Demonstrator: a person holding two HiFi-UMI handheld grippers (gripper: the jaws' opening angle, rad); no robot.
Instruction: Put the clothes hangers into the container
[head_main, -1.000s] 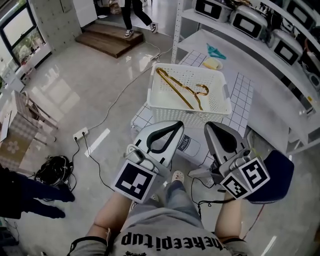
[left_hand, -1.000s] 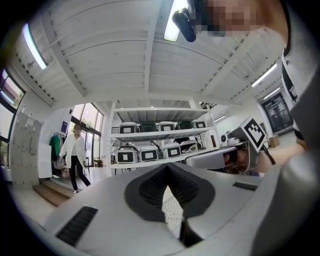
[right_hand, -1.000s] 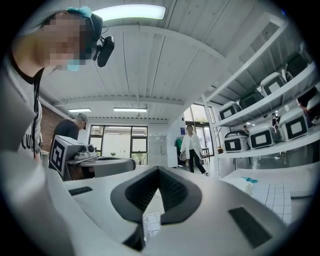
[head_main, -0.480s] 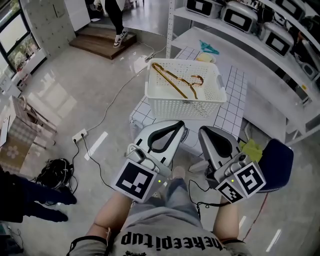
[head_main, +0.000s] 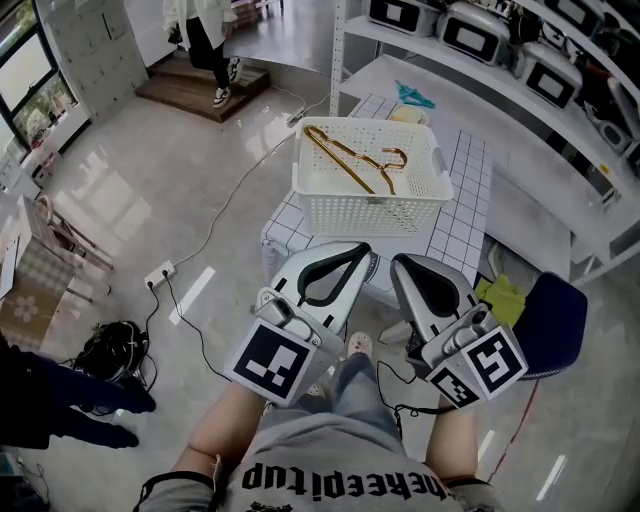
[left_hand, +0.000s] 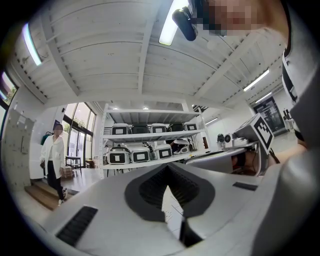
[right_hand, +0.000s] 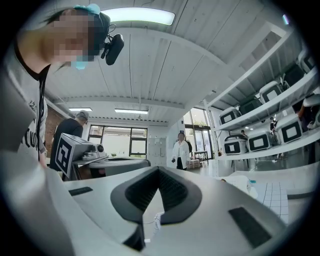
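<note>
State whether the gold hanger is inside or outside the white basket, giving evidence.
Inside: the gold hanger lies on the perforated floor of the white basket, within its walls.

A white plastic basket (head_main: 370, 214) with perforated walls stands upright in the upper middle of the frame, on a white gridded desk (head_main: 461, 226). Inside it, gold metal hangers (head_main: 345, 160) lie flat on the bottom, running diagonally from the far left corner toward the near right, hooks curling at the right; how many overlap cannot be told. Just beyond the basket lies a small teal hanger (head_main: 412, 96).
</note>
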